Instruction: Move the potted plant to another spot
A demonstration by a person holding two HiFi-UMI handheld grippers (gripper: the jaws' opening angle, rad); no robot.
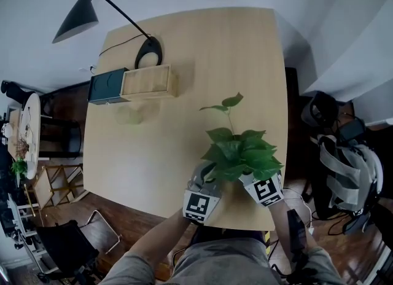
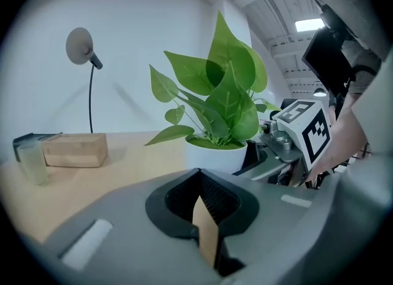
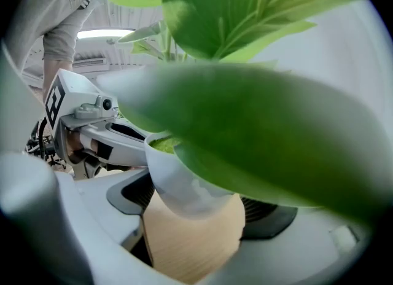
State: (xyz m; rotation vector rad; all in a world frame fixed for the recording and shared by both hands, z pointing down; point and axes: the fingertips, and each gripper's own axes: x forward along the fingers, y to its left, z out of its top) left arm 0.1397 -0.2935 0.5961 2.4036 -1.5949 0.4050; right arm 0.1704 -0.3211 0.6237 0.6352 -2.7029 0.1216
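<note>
Where the pale wooden table (image 1: 184,50) meets the far wall, a dark box (image 1: 107,85) sits on the left, touching a light wooden box (image 1: 147,81) on its right. Neither shows what it holds. A pale clear glass (image 1: 131,115) stands just in front of the two boxes.

Further right, near the table's front edge, stands a small white pot (image 2: 216,155). It is filled to the rim with something green and holds a plant (image 1: 241,152) with broad, glossy, heart-shaped leaves and one taller stem. The pot rests on the tabletop.

The left gripper (image 2: 198,179) lies just to the pot's left, its jaws pressed together at the tips with nothing between them. The right gripper (image 3: 193,207) is on the pot's other side with its jaws spread wide. The pot's rounded base sits in the gap between them, but leaves hide whether the pads touch it.

On the table's back left, a black lamp (image 1: 80,16) rises from a round base and leans left. Around the table are white walls and a dark wooden floor. A black chair (image 1: 67,241) stands at lower left and a grey bag (image 1: 347,167) at right.
</note>
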